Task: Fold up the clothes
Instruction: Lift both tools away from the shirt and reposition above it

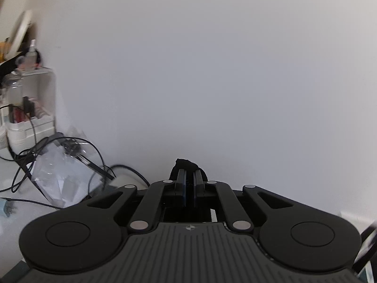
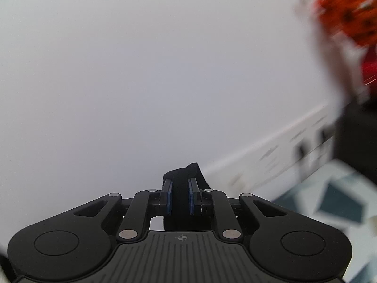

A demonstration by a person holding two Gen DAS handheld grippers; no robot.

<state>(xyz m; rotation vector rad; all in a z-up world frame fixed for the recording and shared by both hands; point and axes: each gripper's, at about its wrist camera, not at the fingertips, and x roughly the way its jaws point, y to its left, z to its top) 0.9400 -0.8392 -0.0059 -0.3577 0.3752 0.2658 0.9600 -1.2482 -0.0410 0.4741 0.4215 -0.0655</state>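
Note:
Both grippers are lifted and face a plain white wall. My left gripper (image 1: 189, 175) is shut on a thin bit of black cloth (image 1: 184, 165) that pokes out past its fingertips. In the right wrist view my right gripper (image 2: 180, 182) is shut on a thicker bunch of the same black cloth (image 2: 186, 173), which fills the gap between the blue pads and hangs down behind them. The rest of the garment is hidden below both grippers.
At the left stand white storage boxes (image 1: 30, 127), tangled black cables (image 1: 70, 146) and a clear plastic bag (image 1: 59, 179) on a white surface. At the right, blurred, are a white skirting board (image 2: 271, 151), a patterned blue floor (image 2: 329, 200) and something orange (image 2: 348, 16).

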